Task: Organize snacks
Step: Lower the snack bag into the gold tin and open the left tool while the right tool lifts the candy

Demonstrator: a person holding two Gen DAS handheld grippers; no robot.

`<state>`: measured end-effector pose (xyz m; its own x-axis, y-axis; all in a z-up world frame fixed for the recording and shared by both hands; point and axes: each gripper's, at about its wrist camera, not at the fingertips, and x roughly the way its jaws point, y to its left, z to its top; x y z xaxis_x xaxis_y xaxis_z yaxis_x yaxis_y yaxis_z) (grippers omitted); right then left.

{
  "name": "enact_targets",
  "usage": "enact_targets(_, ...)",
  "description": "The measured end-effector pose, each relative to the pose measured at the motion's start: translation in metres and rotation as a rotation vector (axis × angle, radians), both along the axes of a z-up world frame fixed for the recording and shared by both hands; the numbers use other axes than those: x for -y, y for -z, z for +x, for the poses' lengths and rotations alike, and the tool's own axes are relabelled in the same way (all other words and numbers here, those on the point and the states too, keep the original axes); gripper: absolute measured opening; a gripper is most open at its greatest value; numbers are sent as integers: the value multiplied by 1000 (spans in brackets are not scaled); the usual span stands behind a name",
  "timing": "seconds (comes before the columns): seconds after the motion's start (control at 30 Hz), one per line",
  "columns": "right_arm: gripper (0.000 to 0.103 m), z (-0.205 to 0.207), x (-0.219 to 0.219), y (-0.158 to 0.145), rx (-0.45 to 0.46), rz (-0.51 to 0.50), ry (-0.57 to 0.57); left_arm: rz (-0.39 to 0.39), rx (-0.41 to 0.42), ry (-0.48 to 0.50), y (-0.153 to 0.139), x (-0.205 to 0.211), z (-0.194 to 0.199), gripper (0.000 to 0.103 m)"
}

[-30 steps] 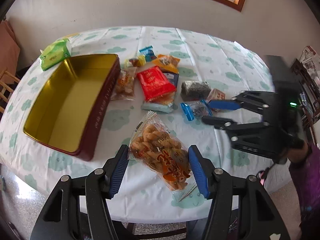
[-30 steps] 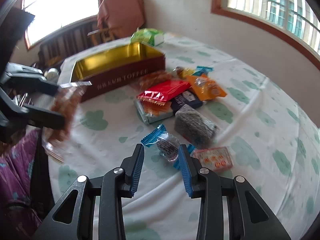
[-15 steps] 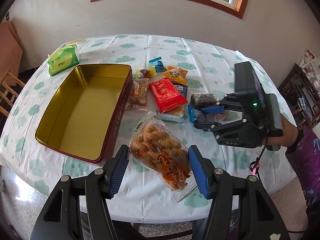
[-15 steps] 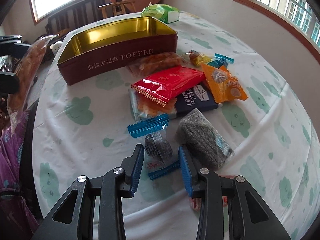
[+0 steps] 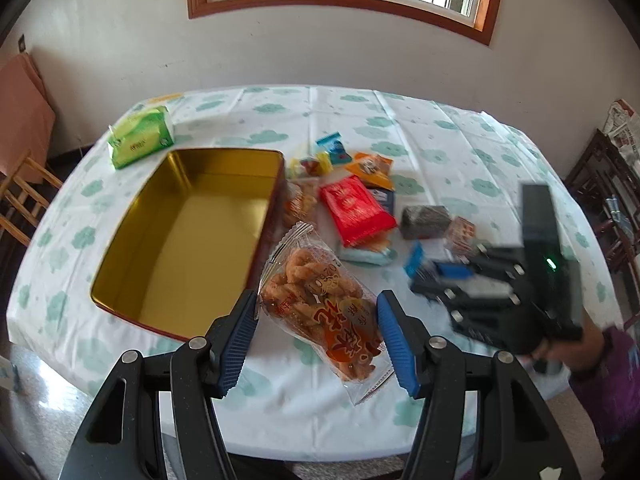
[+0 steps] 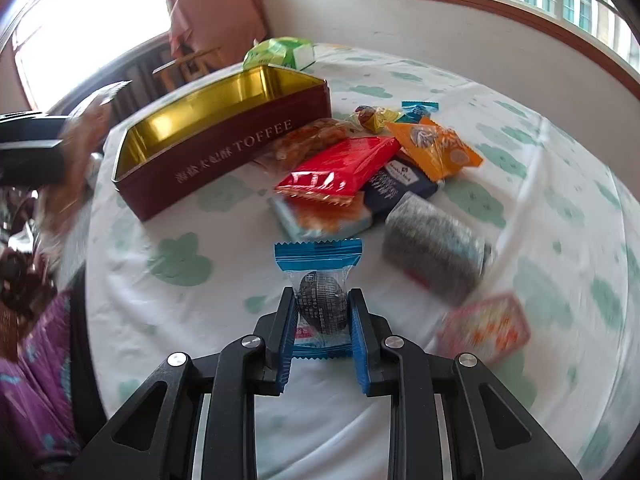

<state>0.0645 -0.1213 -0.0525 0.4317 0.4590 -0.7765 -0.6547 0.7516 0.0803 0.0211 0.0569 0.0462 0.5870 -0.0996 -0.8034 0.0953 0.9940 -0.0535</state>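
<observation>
My left gripper (image 5: 318,340) is shut on a clear bag of fried dough twists (image 5: 324,304) and holds it above the table's near edge, just right of the open maroon toffee tin (image 5: 184,236) with its gold inside. My right gripper (image 6: 322,334) is shut on a blue-ended packet with a dark round sweet (image 6: 320,300), lifted off the cloth. In the left wrist view the right gripper (image 5: 440,276) is blurred at the right. The tin (image 6: 224,148) also shows in the right wrist view, nothing visible inside it.
Loose snacks lie right of the tin: a red packet (image 5: 356,208), an orange packet (image 5: 370,168), a dark grey packet (image 5: 424,222), small candies (image 5: 314,164), a small red-patterned packet (image 6: 486,328). A green tissue pack (image 5: 140,136) sits behind the tin. Chairs stand around the round table.
My right gripper has closed on the blue-ended sweet packet and lifted it toward me. My left gripper has risen and pulled back slightly with the dough twist bag.
</observation>
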Motion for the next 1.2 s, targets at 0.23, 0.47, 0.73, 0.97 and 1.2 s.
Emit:
enact_targets(0.23, 26, -11, 8, 5, -7, 59, 117, 65, 21, -29, 3, -23, 21, 57)
enact_targets(0.47, 26, -15, 4, 6, 21, 41, 150, 128, 34, -44, 9, -52, 52, 57)
enact_targets(0.73, 26, -14, 2, 6, 23, 33, 157, 217, 20, -26, 29, -83, 104, 57)
enact_targets(0.97, 26, -15, 0, 6, 36, 10, 157, 234, -49, 5, 53, -107, 152, 58)
enact_targets(1.2, 26, -15, -2, 6, 39, 1, 158, 228, -90, -30, 69, -126, 177, 61)
